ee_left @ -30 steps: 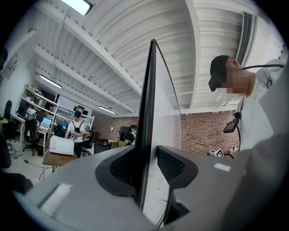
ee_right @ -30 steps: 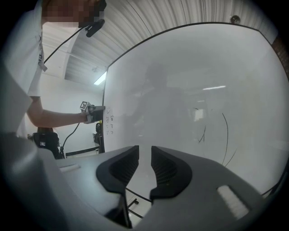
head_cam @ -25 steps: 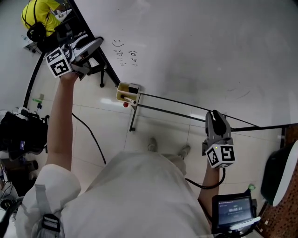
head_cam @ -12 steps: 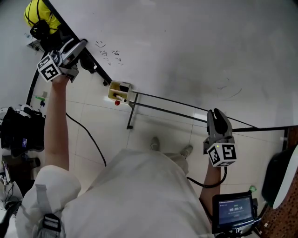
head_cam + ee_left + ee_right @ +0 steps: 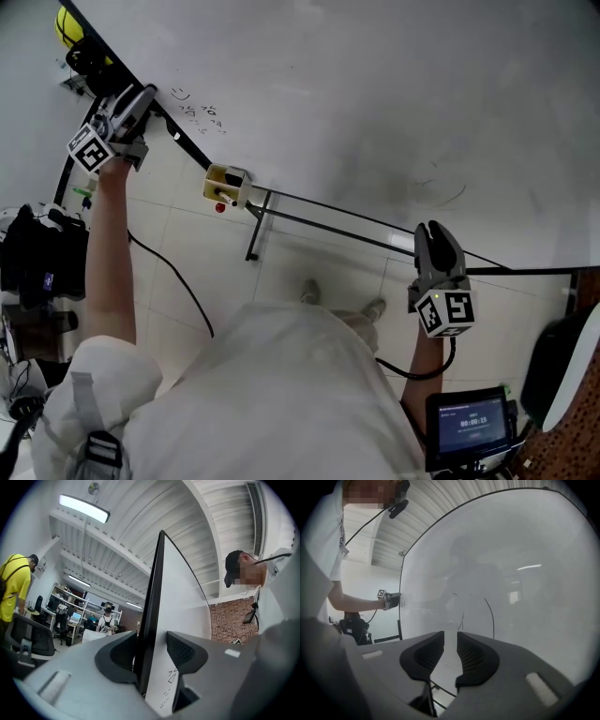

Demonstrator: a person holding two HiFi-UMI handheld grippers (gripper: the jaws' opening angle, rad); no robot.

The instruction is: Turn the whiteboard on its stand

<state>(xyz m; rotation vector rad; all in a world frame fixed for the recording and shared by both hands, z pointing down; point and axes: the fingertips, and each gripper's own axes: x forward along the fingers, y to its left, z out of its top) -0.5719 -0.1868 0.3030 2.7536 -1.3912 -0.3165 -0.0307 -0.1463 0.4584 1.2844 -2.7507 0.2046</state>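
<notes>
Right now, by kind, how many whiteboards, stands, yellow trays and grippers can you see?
Whiteboard: 1
Stand: 1
Yellow tray: 1
Grippers: 2, the left gripper opening its jaws with the whiteboard's edge between them, and the right gripper with nothing between its jaws
Total: 5

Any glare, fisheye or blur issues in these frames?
Right gripper view: strong fisheye vignette, whiteboard edge bows, surface carries soft bright reflections. Left gripper view: ceiling light blown out, corners black. Head view: evenly lit, sharp, no hard glare on the whiteboard.
</notes>
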